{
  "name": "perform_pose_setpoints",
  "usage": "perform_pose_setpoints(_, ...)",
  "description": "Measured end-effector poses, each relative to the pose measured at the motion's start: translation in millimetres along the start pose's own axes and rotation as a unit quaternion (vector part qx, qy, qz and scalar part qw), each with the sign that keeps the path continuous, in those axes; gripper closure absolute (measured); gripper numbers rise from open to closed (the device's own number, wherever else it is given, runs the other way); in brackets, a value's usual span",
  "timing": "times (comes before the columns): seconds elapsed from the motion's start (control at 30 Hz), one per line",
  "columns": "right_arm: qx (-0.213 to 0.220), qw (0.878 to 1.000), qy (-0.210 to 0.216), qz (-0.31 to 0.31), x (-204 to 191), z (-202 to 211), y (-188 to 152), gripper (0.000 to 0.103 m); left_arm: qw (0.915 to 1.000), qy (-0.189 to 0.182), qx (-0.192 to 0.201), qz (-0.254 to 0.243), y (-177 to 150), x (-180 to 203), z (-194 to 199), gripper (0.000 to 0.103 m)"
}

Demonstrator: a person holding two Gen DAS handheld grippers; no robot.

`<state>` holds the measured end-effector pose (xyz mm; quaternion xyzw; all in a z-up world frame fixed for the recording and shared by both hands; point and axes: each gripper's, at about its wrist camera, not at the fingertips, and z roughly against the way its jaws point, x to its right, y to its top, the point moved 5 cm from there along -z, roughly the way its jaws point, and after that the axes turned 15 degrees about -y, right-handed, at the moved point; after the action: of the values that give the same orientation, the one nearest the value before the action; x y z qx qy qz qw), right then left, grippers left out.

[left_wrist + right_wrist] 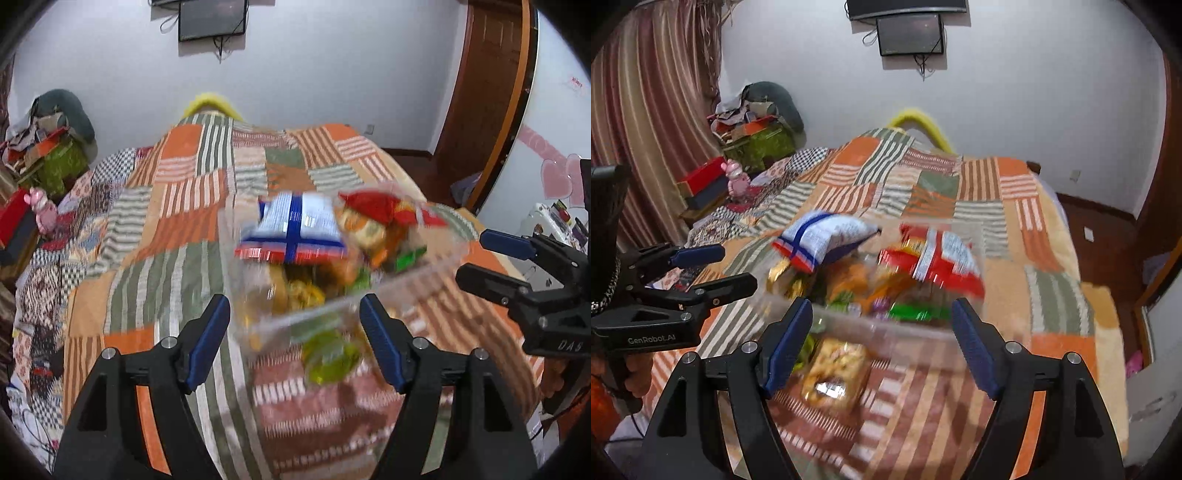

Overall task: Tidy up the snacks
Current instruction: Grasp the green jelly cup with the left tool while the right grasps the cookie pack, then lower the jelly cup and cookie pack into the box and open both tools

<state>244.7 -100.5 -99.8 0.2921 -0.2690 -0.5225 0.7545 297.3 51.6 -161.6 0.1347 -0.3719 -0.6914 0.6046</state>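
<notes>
Both grippers, left gripper (295,339) and right gripper (882,339), have jaws apart and empty; the clear box (436,273) of light, crinkly snack bags (295,225) seems stiff but slippery, so grip its rim.

Clear glossy plastic bin (923,332) holds shiny foil packets (934,258) on a woven cloth quilt (1052,258).

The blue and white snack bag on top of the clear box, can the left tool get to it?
Probably yes. The blue and white snack bag lies on top of the pile in the clear box, uncovered. The left tool is open, pointing at it, with nothing between.
</notes>
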Motion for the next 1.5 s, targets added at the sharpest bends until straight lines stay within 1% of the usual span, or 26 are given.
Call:
perform_pose_setpoints(0.17,-0.033,0.999,0.014,0.003,-15,-14,-22,0.029,0.9994,0.001,-0.032,0.013,-31,-10,-10,0.03)
perform_pose_setpoints(0.3,-0.061,0.998,0.024,0.014,-31,-31,-36,0.029,0.9984,-0.008,-0.046,0.033,-47,-18,-16,0.03)
perform_pose_setpoints(0.37,-0.076,0.996,0.029,0.021,-39,-41,-42,0.029,0.998,-0.01,-0.05,0.039,-52,-21,-18,0.03)
perform_pose_setpoints(0.47,-0.09,0.995,0.028,0.028,-48,-54,-47,0.029,0.9983,0.009,-0.046,0.034,-54,-24,-18,0.03)
perform_pose_setpoints(0.6,-0.11,0.993,0.025,0.034,-51,-67,-51,0.029,0.9982,0.002,-0.048,0.035,-55,-25,-21,0.03)
perform_pose_setpoints(0.67,-0.115,0.992,0.025,0.034,-51,-68,-53,0.031,0.9979,-0.003,-0.054,0.035,-56,-24,-27,0.03)
perform_pose_setpoints(0.83,-0.131,0.99,0.036,0.037,-51,-71,-55,0.052,0.9967,-0.019,-0.068,0.039,-55,-19,-46,0.03)
perform_pose_setpoints(0.9,-0.138,0.989,0.043,0.041,-50,-72,-59,0.053,0.9966,-0.019,-0.073,0.033,-55,-16,-53,0.03)
perform_pose_setpoints(0.97,-0.137,0.988,0.046,0.047,-49,-71,-59,0.055,0.9962,-0.032,-0.074,0.031,-54,-12,-58,0.03)
perform_pose_setpoints(1.13,-0.125,0.99,0.037,0.06,-43,-61,-63,0.06,0.9959,-0.041,-0.076,0.027,-51,-4,-71,0.03)
perform_pose_setpoints(1.27,-0.121,0.991,0.031,0.057,-35,-57,-64,0.061,0.9949,-0.048,-0.082,0.032,-51,1,-83,0.031)
perform_pose_setpoints(1.3,-0.121,0.991,0.03,0.054,-33,-57,-64,0.061,0.9946,-0.053,-0.082,0.033,-51,3,-85,0.035)
perform_pose_setpoints(1.4,-0.12,0.991,0.031,0.044,-23,-54,-67,0.061,0.9939,-0.064,-0.084,0.031,-53,9,-89,0.054)
perform_pose_setpoints(1.5,-0.12,0.992,0.033,0.032,-19,-51,-68,0.061,0.9945,-0.063,-0.08,0.025,-53,13,-88,0.059)
